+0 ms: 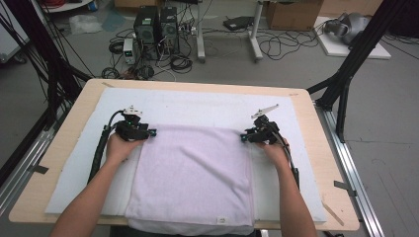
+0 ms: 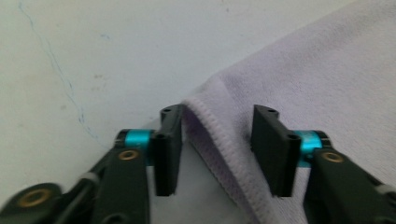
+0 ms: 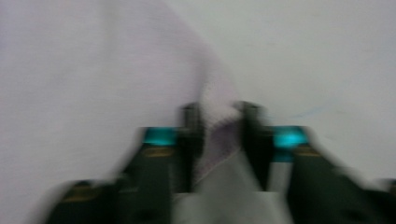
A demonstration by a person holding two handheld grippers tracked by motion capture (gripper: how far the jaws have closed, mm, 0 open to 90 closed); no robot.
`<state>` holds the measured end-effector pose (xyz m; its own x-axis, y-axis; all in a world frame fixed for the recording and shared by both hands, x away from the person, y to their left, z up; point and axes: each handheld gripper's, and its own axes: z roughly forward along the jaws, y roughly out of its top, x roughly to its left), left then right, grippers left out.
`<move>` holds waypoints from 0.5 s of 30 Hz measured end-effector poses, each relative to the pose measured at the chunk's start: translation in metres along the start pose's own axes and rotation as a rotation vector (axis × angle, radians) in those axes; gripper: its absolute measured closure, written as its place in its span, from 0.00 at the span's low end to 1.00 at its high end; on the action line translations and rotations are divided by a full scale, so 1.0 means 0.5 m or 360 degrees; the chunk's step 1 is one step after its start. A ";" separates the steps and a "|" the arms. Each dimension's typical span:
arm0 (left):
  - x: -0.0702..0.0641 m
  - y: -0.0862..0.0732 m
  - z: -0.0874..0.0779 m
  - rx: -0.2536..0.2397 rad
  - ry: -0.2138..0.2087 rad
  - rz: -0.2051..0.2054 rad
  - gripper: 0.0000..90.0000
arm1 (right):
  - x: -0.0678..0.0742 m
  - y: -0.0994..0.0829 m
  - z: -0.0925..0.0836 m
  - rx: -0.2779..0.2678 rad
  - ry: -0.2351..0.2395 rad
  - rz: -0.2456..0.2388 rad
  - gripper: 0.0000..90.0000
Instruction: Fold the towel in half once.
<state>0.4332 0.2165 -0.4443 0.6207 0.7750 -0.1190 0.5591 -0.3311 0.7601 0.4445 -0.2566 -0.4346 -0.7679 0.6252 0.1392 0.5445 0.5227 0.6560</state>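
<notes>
two grippers sit at the far corners of a lilac towel [image 1: 192, 173] spread on the white pad [image 1: 207, 106] over the desk [image 1: 321, 148]. the left gripper [image 2: 217, 149] has its fingers released, straddling the hemmed corner with a gap. the right gripper [image 3: 219, 140] looks clenched on its corner, though that view is blurred.

Under my grippers the wooden bench [image 1: 316, 148] carries a white foam sheet [image 1: 197, 106], a lilac towel [image 1: 192, 173] spread on it.
</notes>
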 end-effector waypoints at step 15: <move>-0.004 0.224 -0.092 -0.0276 0.0297 0.0190 0.97 | -0.019 0.176 -0.130 -0.0225 -0.0327 -0.0097 0.96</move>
<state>0.4690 0.2027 -0.3294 0.5554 0.8272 0.0855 0.3757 -0.3413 0.8616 0.4776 -0.2541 -0.3298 -0.7055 0.7071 -0.0482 0.4355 0.4862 0.7576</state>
